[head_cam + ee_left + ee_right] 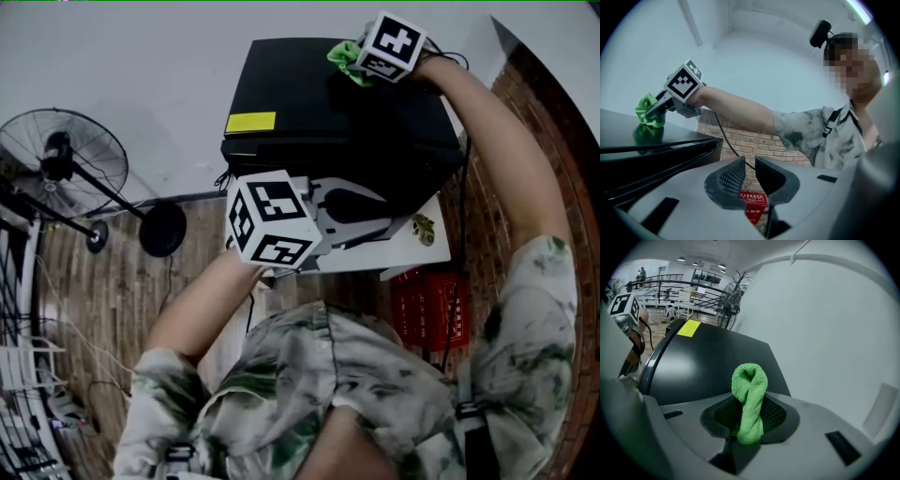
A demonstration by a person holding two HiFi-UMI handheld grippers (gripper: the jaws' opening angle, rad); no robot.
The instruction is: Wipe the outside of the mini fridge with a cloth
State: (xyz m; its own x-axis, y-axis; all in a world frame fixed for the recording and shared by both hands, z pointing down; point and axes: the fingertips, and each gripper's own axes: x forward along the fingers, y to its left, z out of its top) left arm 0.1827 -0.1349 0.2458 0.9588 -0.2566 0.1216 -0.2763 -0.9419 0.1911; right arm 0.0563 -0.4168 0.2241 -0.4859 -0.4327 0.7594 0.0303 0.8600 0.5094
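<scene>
Right gripper (pixel 750 417) clamped on a bunched green cloth (pixel 749 391) at the far right corner atop the black mini fridge (pixel 337 112) — cloth seemingly touching the glossy top, contact hard to confirm. Left gripper (pixel 749 174) low by the fridge's front edge, jaws drawn nearly together, only a slim gap, nothing between. Yellow label (pixel 250 121) at the top's front-left corner. Floor fan (pixel 66 161) off to the left — red crate (pixel 427 305) down at the right.
</scene>
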